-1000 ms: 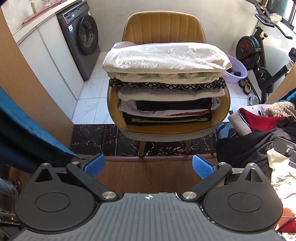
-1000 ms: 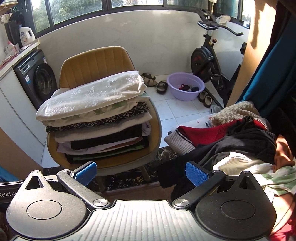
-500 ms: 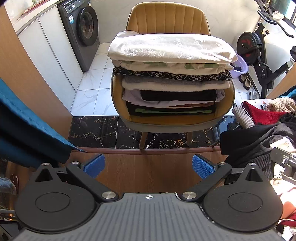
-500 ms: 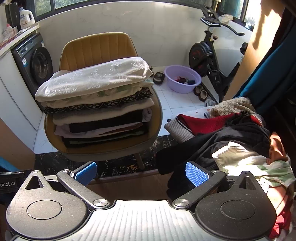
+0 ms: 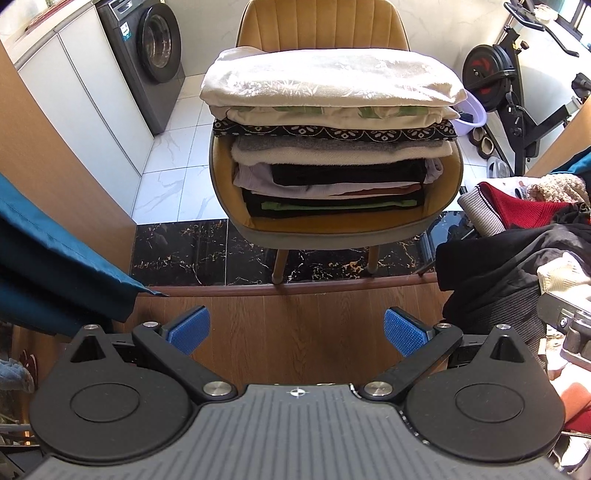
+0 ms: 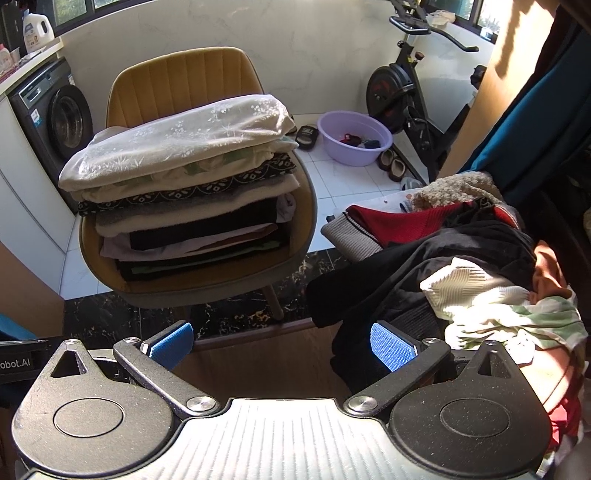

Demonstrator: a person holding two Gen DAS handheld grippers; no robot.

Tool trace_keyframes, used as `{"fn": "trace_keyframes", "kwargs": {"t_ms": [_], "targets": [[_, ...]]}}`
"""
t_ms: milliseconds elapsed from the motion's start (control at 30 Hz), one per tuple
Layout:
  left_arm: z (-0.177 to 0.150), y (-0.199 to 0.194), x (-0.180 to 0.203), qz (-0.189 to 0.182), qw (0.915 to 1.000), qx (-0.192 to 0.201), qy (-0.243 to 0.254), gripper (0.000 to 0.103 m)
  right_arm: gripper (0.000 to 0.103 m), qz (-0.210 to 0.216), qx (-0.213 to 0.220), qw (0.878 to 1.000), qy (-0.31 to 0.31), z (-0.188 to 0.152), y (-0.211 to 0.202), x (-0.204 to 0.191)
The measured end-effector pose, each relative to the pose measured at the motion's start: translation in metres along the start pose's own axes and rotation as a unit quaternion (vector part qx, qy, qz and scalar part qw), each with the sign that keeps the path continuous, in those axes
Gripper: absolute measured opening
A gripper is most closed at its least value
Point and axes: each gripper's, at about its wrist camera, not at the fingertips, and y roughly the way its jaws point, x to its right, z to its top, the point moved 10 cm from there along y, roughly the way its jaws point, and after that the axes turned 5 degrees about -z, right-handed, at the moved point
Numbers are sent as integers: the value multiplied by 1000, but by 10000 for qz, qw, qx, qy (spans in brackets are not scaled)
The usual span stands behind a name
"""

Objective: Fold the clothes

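Both cameras have dipped and drawn nearer the chair point(image 5: 332, 229). Its stack of folded clothes point(image 5: 332, 140) is tall, but the unfolded heap point(image 6: 461, 258) alongside remains large, so much work is left. The left gripper point(image 5: 295, 330) and right gripper point(image 6: 282, 347) gape wide, holding nothing

- Ahead of me a mustard velvet chair point(image 5: 321, 33) stands on white floor tiles point(image 5: 173, 177).
- A grey washing machine point(image 5: 147, 62) at left.
- An exercise bike point(image 6: 406, 88) at right, beside a purple basin point(image 6: 354, 138).
- Slippers point(image 6: 391, 164) near the basin.
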Motion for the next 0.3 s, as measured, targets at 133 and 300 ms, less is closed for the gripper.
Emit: {"fn": "trace_keyframes", "kwargs": {"t_ms": [133, 300], "targets": [[0, 0, 2, -31, 10000, -7, 10, 103, 102, -4, -12, 10000, -8, -1, 0, 1], [3, -2, 6, -46, 10000, 44, 70, 102, 102, 13, 19, 10000, -41, 0, -2, 2]]}}
